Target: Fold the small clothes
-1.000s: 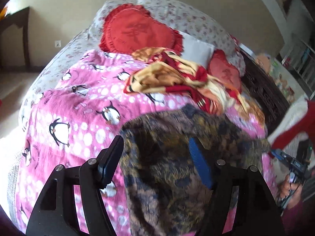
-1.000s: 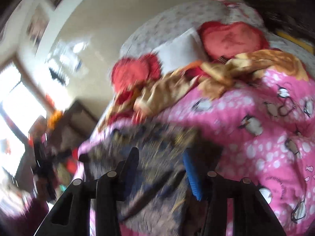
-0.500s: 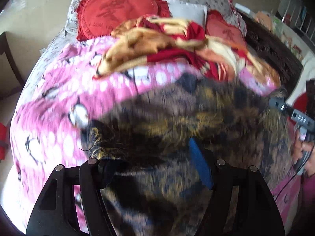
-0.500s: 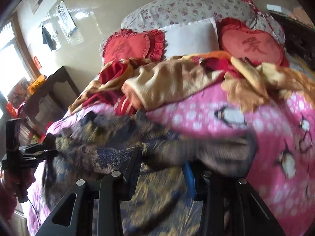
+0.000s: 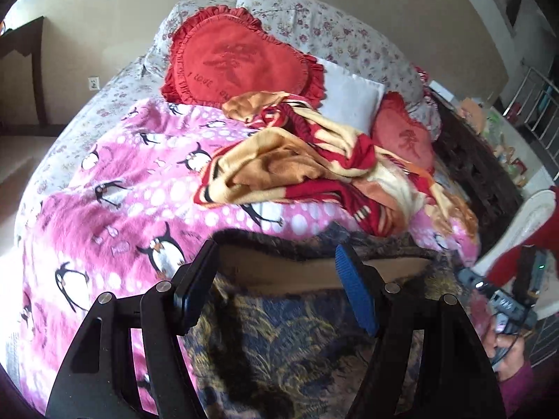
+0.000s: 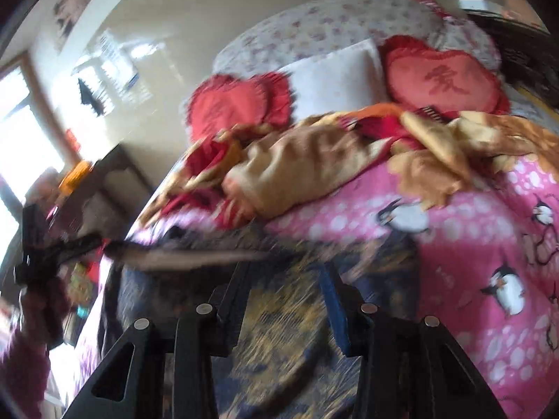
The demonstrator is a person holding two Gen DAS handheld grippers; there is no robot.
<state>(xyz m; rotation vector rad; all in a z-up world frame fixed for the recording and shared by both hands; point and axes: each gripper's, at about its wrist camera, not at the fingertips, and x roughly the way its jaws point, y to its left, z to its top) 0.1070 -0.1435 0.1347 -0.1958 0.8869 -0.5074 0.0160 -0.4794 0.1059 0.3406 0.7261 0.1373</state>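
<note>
A dark blue and gold patterned garment (image 5: 279, 342) lies on the pink penguin blanket (image 5: 115, 202) at the near edge of the bed. Its far edge is turned up and shows a tan lining (image 5: 290, 272). My left gripper (image 5: 276, 265) stands open over that edge, the jaws wide apart with cloth between and under them. In the right wrist view the same garment (image 6: 279, 331) is blurred by motion. My right gripper (image 6: 284, 279) is over it with its jaws apart. The right gripper also shows in the left wrist view (image 5: 503, 296) at the far right.
A crumpled red and yellow blanket (image 5: 307, 167) lies across the middle of the bed. Two red heart cushions (image 5: 237, 59) and a white pillow (image 5: 349, 94) sit at the head. Dark wooden furniture (image 5: 475, 167) stands to the right, a dark table (image 5: 21, 45) at left.
The garment was flung forward over the bed and has settled back near me with its far edge folded up. Both grippers drew back. The right view is still blurred.
</note>
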